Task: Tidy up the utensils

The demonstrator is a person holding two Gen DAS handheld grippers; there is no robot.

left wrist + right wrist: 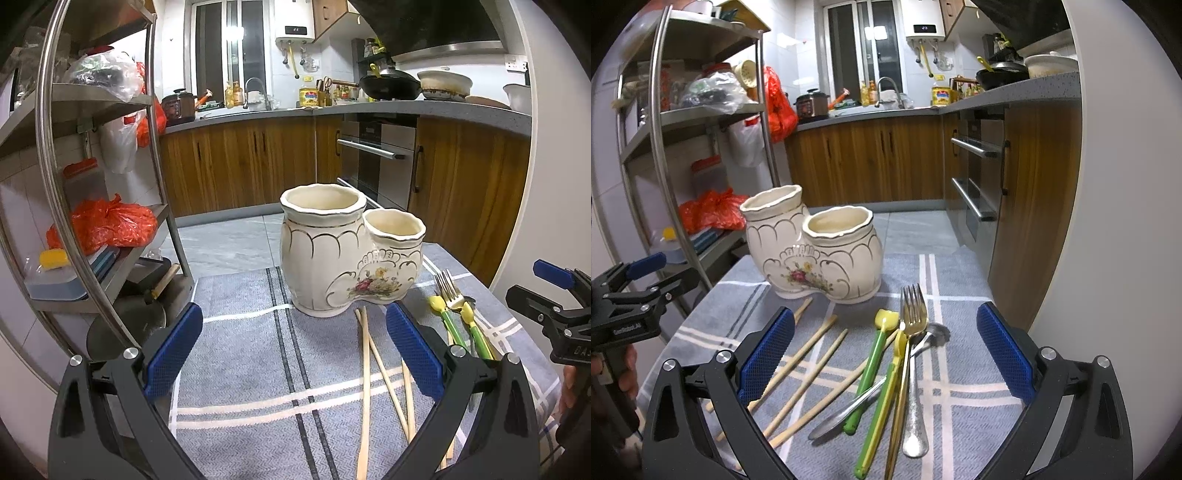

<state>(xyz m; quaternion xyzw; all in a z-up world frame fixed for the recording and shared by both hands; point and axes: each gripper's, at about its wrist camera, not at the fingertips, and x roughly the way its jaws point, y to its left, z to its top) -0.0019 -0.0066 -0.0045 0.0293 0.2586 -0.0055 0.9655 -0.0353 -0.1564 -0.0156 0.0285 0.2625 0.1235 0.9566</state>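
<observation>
A cream ceramic utensil holder (pixel 343 254) (pixel 816 251) with two open mouths and a flower print stands upright on the grey striped cloth (pixel 240 365) (pixel 964 402). Both mouths look empty. In front of it lie several wooden chopsticks (pixel 809 369) (pixel 365 376), a gold fork (pixel 912 321) (pixel 448 291), two green-and-yellow utensils (pixel 871 369) (pixel 448 321) and silver spoons (pixel 916 391). My left gripper (pixel 294 345) hovers open before the holder, chopsticks under its right finger. My right gripper (pixel 885 350) hangs open over the utensil pile, holding nothing.
A steel shelf rack (pixel 99 184) (pixel 665 147) with red bags and boxes stands close on the left of the table. Wooden cabinets (pixel 236 162) and an oven (pixel 376 155) lie beyond the grey tiled floor. A hand (pixel 626 373) holds the left gripper's handle.
</observation>
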